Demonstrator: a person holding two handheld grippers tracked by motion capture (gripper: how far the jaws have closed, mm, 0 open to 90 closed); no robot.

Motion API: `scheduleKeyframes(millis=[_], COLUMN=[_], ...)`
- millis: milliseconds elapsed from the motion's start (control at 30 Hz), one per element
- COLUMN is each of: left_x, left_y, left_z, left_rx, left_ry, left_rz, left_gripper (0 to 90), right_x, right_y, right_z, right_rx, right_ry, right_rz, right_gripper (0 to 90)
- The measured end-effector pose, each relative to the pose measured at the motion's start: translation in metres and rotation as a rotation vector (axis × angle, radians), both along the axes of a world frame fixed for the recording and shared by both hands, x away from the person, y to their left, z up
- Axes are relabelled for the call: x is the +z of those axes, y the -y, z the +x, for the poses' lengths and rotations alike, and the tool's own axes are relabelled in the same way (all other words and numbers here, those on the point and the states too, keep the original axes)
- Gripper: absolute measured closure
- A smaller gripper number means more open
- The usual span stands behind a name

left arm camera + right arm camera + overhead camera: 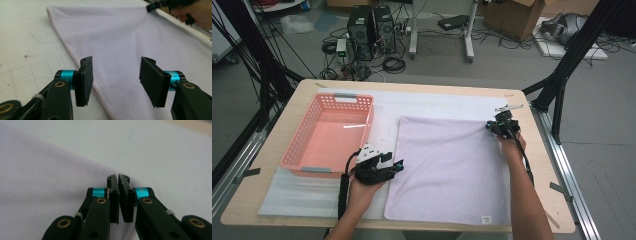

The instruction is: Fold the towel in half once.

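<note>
A pale lavender towel [452, 165] lies spread flat on the right half of the table. My left gripper [399, 165] hovers low at the towel's left edge, and in the left gripper view it [116, 60] stands open, its jaws astride the hemmed edge of the towel [120, 37]. At the towel's far right corner, my right gripper [489, 126] is shut. The right gripper view shows it [118, 176] pinching the towel [37, 182], with cloth drawn up to the jaws. The right gripper [155, 5] and its hand also appear far off in the left gripper view.
A pink plastic basket [353, 98] with nothing in it stands on the left of the table. A white foam mat [427, 102] lies under the basket and towel. The wooden table edge [277, 135] runs close by on the left. Computers and cables sit on the floor beyond.
</note>
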State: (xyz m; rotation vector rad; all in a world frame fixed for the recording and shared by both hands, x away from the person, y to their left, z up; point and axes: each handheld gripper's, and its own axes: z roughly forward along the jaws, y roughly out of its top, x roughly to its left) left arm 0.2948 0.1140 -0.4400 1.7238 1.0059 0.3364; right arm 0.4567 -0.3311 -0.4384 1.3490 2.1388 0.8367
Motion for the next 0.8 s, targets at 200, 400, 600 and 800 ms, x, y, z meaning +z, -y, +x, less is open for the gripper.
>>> scheduleKeyframes(millis=[200,400,600,800], left_x=[0.004,0.014,0.016,0.003], left_y=[0.008,0.017,0.029,0.040], left_z=[0.019,0.051,0.091,0.119], left_rx=[0.014,0.031,0.053,0.087], left_ry=[-0.008,0.004,-0.021,-0.020], left_rz=[0.008,-0.011,0.059,0.161], left_gripper=[52.1,51.4,51.2,57.0], right_x=[-0.006,0.009,0.022,0.026], right_y=[0.004,0.013,0.013,0.017], right_z=[0.001,-0.027,-0.071,-0.101], right_rx=[-0.149,-0.056,0.095,0.126], right_ry=[0.058,0.102,0.082,0.079], right_rz=[-0.040,0.106,0.144,0.164], right_gripper=[88.3,78.2,73.1,73.3])
